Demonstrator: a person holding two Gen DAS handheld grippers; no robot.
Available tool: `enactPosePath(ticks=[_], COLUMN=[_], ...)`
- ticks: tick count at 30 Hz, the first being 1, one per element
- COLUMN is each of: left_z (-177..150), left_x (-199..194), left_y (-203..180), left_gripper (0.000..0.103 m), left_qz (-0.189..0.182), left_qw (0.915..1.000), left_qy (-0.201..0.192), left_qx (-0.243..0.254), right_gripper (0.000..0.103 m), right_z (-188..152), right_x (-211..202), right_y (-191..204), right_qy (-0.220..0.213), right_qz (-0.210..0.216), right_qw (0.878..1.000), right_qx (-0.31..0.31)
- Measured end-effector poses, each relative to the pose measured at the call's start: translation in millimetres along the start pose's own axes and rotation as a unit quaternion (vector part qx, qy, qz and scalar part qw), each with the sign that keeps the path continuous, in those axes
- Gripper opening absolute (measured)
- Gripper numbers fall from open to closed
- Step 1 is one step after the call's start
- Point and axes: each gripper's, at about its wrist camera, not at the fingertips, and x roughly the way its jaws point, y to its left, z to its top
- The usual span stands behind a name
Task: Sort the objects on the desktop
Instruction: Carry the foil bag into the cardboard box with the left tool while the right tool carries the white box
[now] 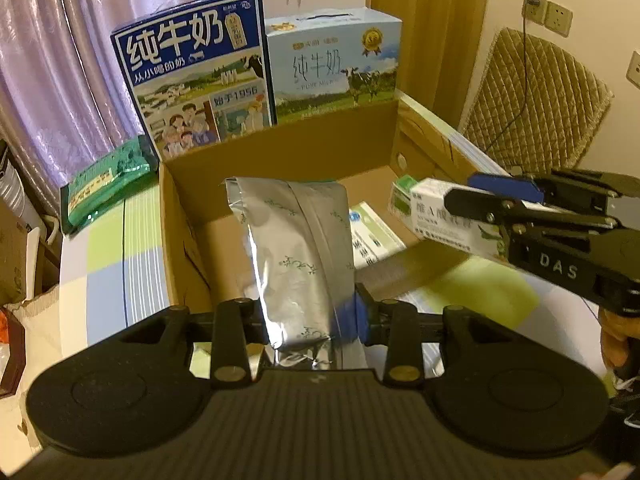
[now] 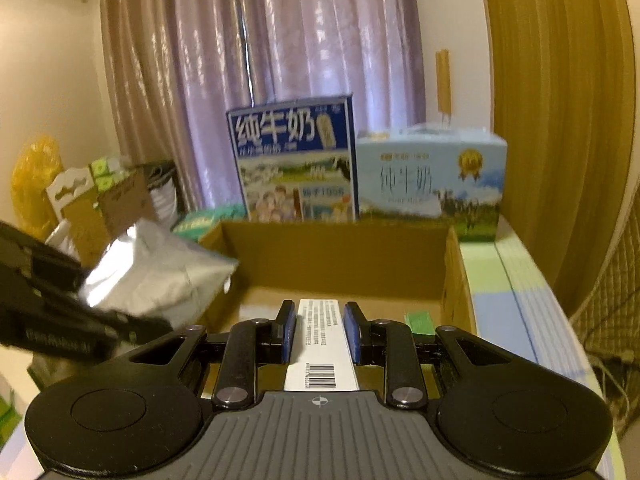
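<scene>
Landmark: the open brown cardboard box [image 1: 280, 152] on the pastel checked table cover [image 1: 120, 240] served as your drop point; every place below is given relative to it.
Left tongs: your left gripper [image 1: 312, 316] was clamped on the lower end of the silver foil pouch with green sprig print [image 1: 296, 240]. You held it by that end so the rest reached forward over the box's near left corner, ready to fall inside.
Right tongs: your right gripper [image 2: 318, 332] was closed on the long white carton with a barcode and green end [image 2: 320, 344]. You pinched its narrow sides so that it pointed lengthwise over the box's near wall, toward the right half.
Already inside: a flat white-and-green packet [image 1: 372, 236] lay on the box floor, partly hidden by the pouch.
Behind the box: a tall dark-blue milk carton [image 1: 196, 72] and a pale-blue milk carton [image 1: 336, 64] stood upright just beyond its far wall, seemingly not part of the sort.
Left of the box: a green plastic packet [image 1: 104, 180] lay on the cover just beside the far left corner, probably still to be sorted.
Judgement: both items looked poised for release; crowding the box could make pouch and carton collide.
</scene>
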Motion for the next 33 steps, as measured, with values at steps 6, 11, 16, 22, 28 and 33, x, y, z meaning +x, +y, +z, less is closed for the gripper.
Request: enactPosePath(ticks=[6,11,16,22,28,33], left_z=[24.2,43.0,60.6,77.7,85.5,80.6], left_x=[16.3,33.0,49.3,72.4,93.7,102.4], left_y=[14.1,24.9,32.0,35.2,47.7,56.0], left_gripper=[0.032,0.031,0.032,0.032,0.032,0.032], left_qz=[-0.004,-0.001,0.004,0.001,0.008,0.019], left_qw=[0.9999,0.9997,0.9996,0.9997,0.9991,0.998], left_qy=[-0.008,-0.006,-0.005,0.001,0.008,0.009], left_qx=[-0.012,-0.023,-0.026,-0.023,-0.042,-0.06], right_gripper=[0.023,0.023,0.023,0.023,0.023,0.023], right_z=[21.8,30.5,32.0,32.1,32.6,29.2], right_x=[32.5,55.0,70.0,84.7,94.7,101.6], right_y=[-8.1,-15.9,-21.9,-30.7,-37.5,-39.7], right_qy=[-0.01,-0.011,-0.01,-0.007,-0.006,0.003], right_qz=[-0.002,-0.013,-0.022,-0.031,-0.035,-0.035], right_qw=[1.0,0.999,0.999,0.999,0.999,0.998], right_qx=[0.019,0.027,0.03,0.034,0.041,0.043])
